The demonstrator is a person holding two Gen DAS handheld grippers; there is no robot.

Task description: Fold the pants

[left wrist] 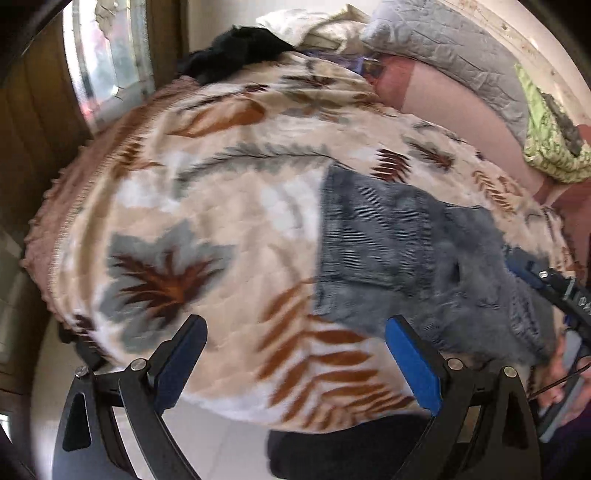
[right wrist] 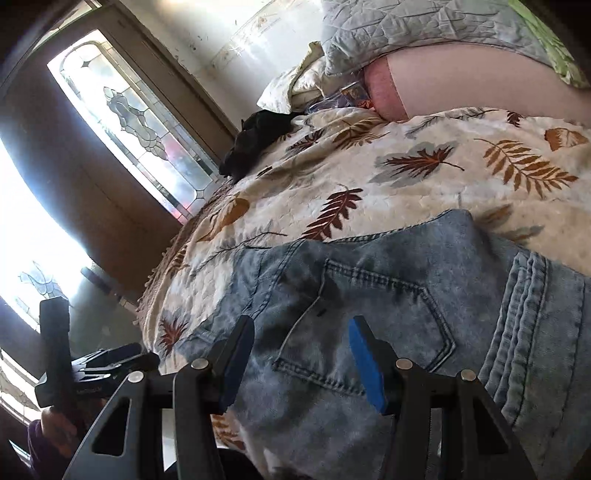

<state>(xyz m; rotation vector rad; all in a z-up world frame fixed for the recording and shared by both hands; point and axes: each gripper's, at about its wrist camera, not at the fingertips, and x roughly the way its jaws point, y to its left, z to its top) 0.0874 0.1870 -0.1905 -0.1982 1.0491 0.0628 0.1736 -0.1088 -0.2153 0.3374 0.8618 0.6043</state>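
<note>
Light blue denim pants [right wrist: 369, 317] lie on a leaf-patterned bedspread [right wrist: 424, 158], back pocket up. In the left wrist view the pants [left wrist: 399, 243] lie at the right of the bed. My left gripper [left wrist: 295, 354] is open and empty above the bedspread [left wrist: 207, 206], just left of the pants' near edge. My right gripper [right wrist: 301, 354] is open and empty, close over the pocket area. The right gripper also shows in the left wrist view [left wrist: 554, 288] at the far right, and the left gripper shows in the right wrist view [right wrist: 107, 362] at the lower left.
A black garment [right wrist: 258, 140] lies at the bed's far left corner. Grey quilted pillow [right wrist: 406, 29], cream cloth [right wrist: 295, 85] and green cloth [left wrist: 550, 147] are piled at the head. A door with a leaded glass panel [right wrist: 140, 122] stands left of the bed.
</note>
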